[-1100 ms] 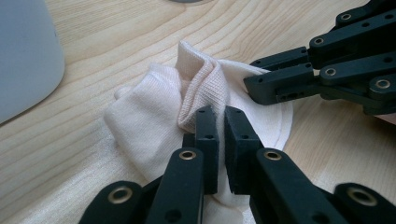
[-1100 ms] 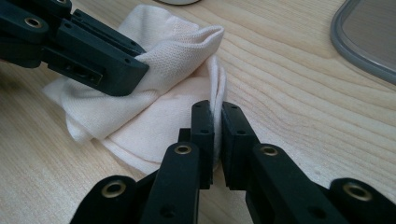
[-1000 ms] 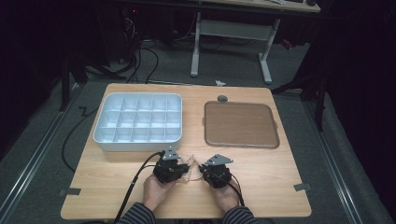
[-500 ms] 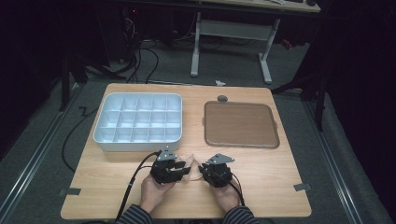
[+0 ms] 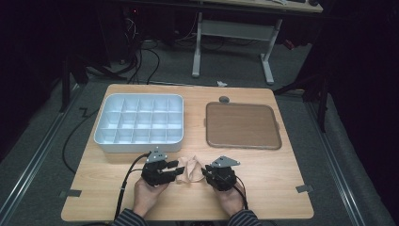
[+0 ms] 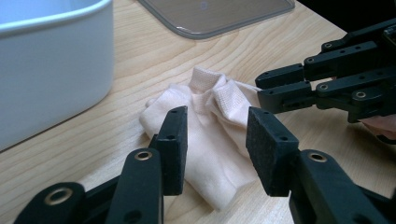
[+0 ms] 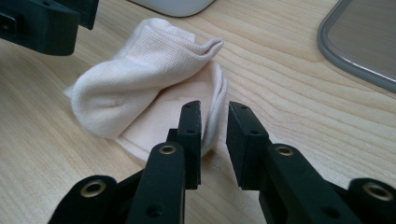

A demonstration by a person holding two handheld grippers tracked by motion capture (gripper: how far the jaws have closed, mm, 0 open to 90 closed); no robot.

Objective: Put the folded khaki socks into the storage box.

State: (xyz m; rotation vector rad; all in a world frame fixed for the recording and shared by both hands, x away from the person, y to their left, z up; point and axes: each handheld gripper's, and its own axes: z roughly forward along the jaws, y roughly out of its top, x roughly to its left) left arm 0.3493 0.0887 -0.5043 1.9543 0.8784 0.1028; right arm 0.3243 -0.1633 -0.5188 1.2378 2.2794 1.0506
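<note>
Sock: a folded, pale peach sock (image 5: 190,168) lies on the wooden table (image 5: 282,183) near the front edge, between the two grippers, just in front of the white tray.
Left gripper: the left gripper (image 6: 215,142) has just been opening; its jaws now stand fairly wide with the sock's folded end below and between them, and the pads do not press on the cloth.
Right gripper: the right gripper (image 7: 213,140) has also just been opening; its gap is narrow, the sock's edge lies just in front of one jaw, and nothing is pinched.
Step in hand: judged from the loosened jaws, the sock has been let go after folding, and a fresh grasp looks likely before it goes anywhere.
Risk, unfolding: the upper layer stands up in a loose ridge; a grasp that catches only one layer would probably pull the fold open.
Risk, snagging: the right jaw sits very near the edge, so drawing back carelessly could drag the sock along the table.
Risk, collision: the two grippers face each other closely, so closing in together could knock jaws.
White tray: the divided tray (image 5: 139,123) has many small compartments, all empty as far as the high view shows.
Brown tray: the flat brown tray (image 5: 242,125) to its right carries nothing.
</note>
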